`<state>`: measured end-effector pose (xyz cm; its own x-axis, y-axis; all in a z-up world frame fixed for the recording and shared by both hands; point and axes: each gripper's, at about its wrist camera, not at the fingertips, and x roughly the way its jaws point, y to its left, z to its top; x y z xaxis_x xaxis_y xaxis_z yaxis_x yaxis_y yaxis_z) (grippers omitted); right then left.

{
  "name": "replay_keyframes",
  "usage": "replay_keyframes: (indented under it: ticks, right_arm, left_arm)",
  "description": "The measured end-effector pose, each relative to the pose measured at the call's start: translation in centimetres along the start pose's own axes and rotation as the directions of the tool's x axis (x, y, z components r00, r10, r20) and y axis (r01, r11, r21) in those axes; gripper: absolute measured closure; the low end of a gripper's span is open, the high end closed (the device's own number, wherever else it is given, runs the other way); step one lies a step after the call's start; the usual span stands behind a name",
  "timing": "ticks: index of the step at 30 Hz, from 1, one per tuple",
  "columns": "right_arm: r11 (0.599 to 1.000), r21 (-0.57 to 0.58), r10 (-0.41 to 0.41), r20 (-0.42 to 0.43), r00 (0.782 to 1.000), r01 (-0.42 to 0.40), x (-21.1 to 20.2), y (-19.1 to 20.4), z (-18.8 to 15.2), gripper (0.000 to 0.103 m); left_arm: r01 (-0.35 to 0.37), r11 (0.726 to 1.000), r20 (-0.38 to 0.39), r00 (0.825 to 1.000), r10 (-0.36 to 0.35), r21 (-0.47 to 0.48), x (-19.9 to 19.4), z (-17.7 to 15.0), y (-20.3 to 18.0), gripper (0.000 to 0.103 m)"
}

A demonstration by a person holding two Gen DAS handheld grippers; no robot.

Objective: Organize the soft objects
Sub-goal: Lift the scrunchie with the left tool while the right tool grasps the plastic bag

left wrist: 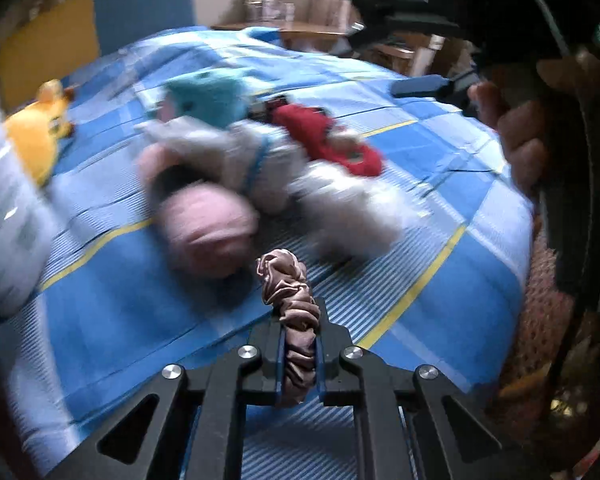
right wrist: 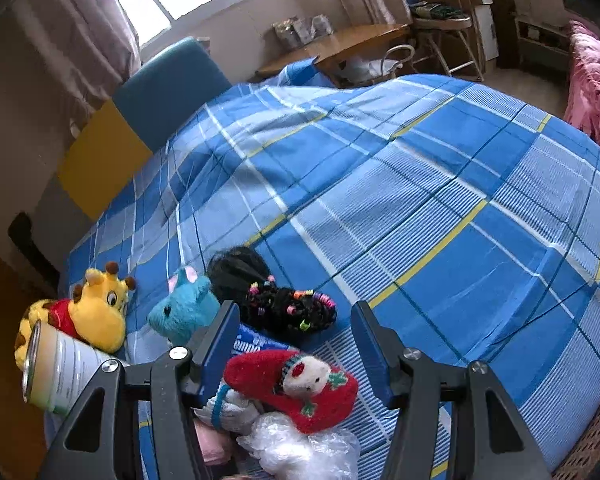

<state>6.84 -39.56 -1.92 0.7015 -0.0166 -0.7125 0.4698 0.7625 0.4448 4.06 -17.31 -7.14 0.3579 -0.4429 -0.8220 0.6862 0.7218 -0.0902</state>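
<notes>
Left gripper (left wrist: 299, 344): fingers together, clamped on a dusty-pink satin scrunchie (left wrist: 290, 312); the scrunchie's long axis runs straight out along the fingers toward 12 o'clock, its free loop standing past the tips.

Right gripper (right wrist: 296, 344): fingers wide apart, holding nothing, hovering over the pile.

Pile on the bed: red Christmas sock with a bear face (right wrist: 296, 388) lies between the right fingers, long axis from 10 to 4 o'clock; crumpled clear plastic (right wrist: 300, 448) at 6 o'clock of it; a white glove (right wrist: 230, 404) touches it at 8 o'clock.

Other soft things: blue plush elephant (right wrist: 184, 312) and giraffe plush (right wrist: 96, 316) at 10 o'clock; black hair ties with coloured beads (right wrist: 288, 308) at 12 o'clock.

Tin can (right wrist: 60, 372): at 9 o'clock, beside the giraffe.

Key relation: the blue plaid bedsheet (right wrist: 440, 200) lies bare from 1 to 3 o'clock; the right gripper is nearer the sock, likely the next pick.
</notes>
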Motion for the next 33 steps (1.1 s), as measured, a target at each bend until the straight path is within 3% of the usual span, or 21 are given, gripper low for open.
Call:
replay_keyframes:
  ticks: [7,11,18,26,29,33]
  right_arm:
    - [0.998,-0.062,-0.005,-0.130,0.991,-0.003,2.3,1.2,-1.1,0.045]
    - [0.996,-0.089,-0.018,-0.207,0.978,0.000,3.3,1.7,-2.1,0.045]
    - [0.979,-0.206,-0.056,-0.228,0.972,0.008,2.1,3.4,-3.0,0.045]
    - [0.914,-0.405,-0.092,-0.285,0.954,-0.033,0.4,5.1,-4.2,0.044]
    - [0.882,-0.468,-0.110,-0.331,0.937,-0.062,0.4,5.7,-4.8,0.044]
    - [0.814,-0.574,-0.193,-0.408,0.893,-0.086,1.7,6.6,-6.3,0.042]
  left_arm:
    - [-0.125,0.987,0.043,0.991,0.130,-0.096,-4.5,-2.1,3.1,0.092]
    - [-0.201,0.972,0.093,0.973,0.212,-0.119,-7.6,-2.6,3.9,0.092]
    - [-0.281,0.948,0.179,0.935,0.306,-0.151,-12.5,-3.0,4.8,0.092]
    - [-0.313,0.933,0.213,0.914,0.346,-0.176,-15.0,-3.0,5.4,0.092]
    - [-0.315,0.932,0.214,0.912,0.350,-0.181,-15.1,-3.1,5.5,0.092]
    - [-0.312,0.932,0.218,0.911,0.349,-0.186,-15.5,-3.2,5.6,0.092]
